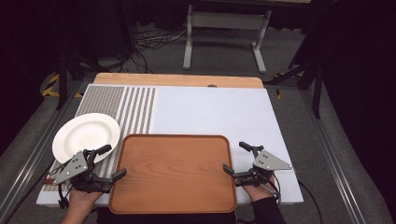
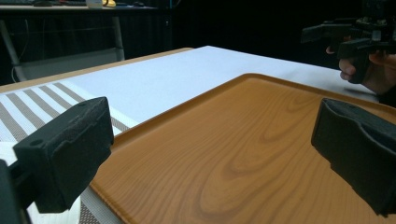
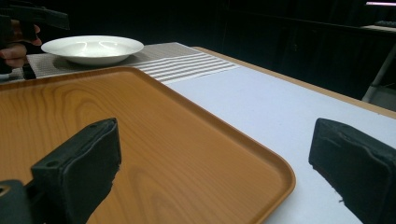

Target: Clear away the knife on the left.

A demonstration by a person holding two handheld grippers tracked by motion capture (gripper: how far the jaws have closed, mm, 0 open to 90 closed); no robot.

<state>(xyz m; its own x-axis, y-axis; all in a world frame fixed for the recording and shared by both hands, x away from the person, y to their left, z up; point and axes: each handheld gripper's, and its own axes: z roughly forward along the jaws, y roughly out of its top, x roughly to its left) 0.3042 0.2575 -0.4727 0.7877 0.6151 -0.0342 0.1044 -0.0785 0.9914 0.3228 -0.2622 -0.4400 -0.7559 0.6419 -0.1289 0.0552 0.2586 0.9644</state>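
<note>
Wooden tray (image 1: 173,172) is set at the table's near edge, long axis left-right, w/ one short rim facing each gripper. Left gripper (image 1: 108,162) is held just beside the left rim, jaws spread wide, the rim lying btwn them in the left gripper view, nothing pinched. Right gripper (image 1: 236,157) is placed likewise at the right rim, jaws wide open, empty. Both are about equally near. White plate (image 1: 86,136) is seen beyond the left gripper, apart from the tray.

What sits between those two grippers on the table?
The wooden tray lies between the left gripper and the right gripper, its surface bare, as the high view shows.
</note>
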